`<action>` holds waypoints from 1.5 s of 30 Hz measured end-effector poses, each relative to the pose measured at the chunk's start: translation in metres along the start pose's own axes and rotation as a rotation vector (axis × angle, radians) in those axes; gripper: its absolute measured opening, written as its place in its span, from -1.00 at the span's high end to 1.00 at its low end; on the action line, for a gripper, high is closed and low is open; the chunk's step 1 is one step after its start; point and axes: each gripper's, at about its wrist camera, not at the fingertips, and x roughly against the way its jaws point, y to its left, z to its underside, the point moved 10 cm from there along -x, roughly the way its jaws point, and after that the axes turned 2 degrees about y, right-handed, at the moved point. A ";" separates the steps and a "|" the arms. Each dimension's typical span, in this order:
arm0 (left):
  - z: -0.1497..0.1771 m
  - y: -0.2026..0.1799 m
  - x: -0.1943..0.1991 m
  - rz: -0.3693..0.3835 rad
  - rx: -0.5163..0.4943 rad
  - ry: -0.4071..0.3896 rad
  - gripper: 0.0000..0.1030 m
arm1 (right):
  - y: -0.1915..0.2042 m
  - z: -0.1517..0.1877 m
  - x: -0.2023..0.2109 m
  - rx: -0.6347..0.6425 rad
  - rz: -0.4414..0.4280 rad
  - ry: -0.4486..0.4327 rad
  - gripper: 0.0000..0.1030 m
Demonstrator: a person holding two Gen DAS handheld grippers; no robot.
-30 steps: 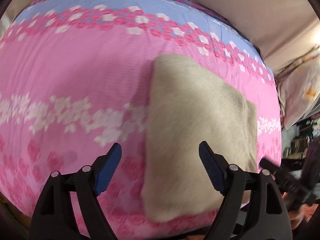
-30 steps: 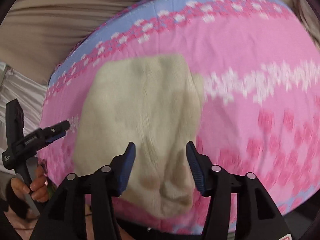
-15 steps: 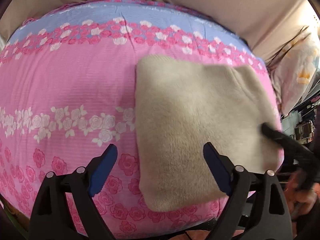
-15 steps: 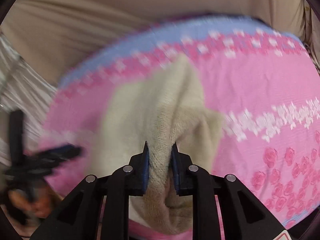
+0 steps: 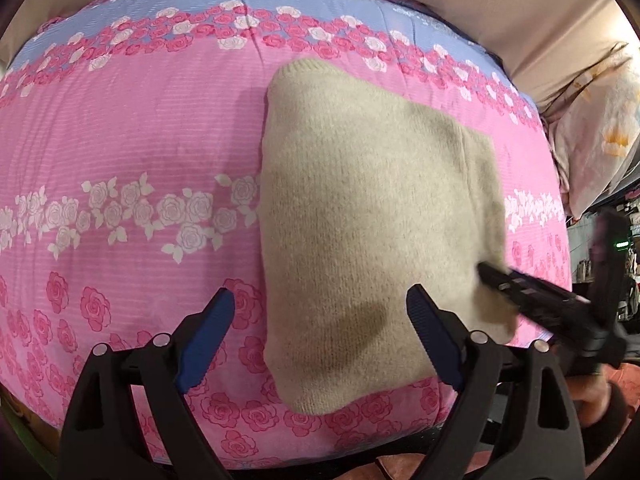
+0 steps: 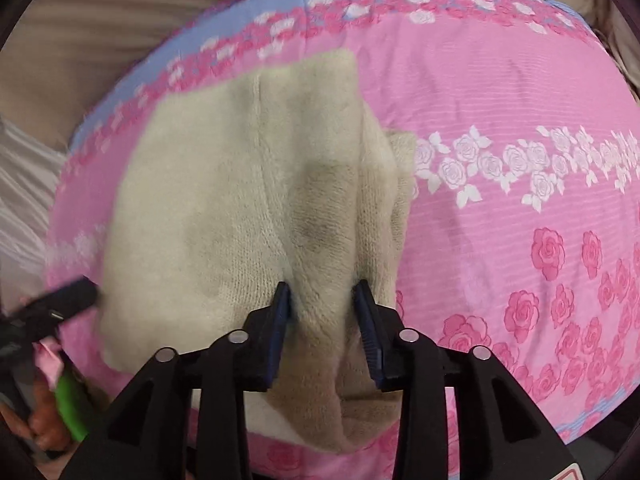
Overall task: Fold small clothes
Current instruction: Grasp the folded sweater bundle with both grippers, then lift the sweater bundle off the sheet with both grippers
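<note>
A beige knitted garment [image 5: 372,216] lies folded on a pink floral bed cover [image 5: 132,160]. It also shows in the right wrist view [image 6: 224,200], with a bunched fold along its right side. My left gripper [image 5: 320,336] is open and empty, hovering over the garment's near left edge. My right gripper [image 6: 324,308] has its jaws partly apart around a raised ridge of the garment's near edge; the pads [image 6: 280,312] touch the knit on both sides. The right gripper shows blurred at the right of the left wrist view [image 5: 532,296].
A beige wall or headboard [image 5: 480,4] runs behind the bed. A floral pillow [image 5: 600,132] lies off the bed's right side. Dark clutter [image 5: 612,248] sits past the right edge. The bed's near edge is just below both grippers.
My right gripper was shut tight on the garment fold half a second ago and has now widened. The lifted fold has dropped flatter. My left gripper stayed open with little movement.
</note>
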 end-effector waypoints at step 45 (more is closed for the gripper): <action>-0.052 -0.036 -0.001 0.322 0.170 0.059 -0.04 | 0.022 -0.044 0.030 -0.079 -0.319 -0.062 0.28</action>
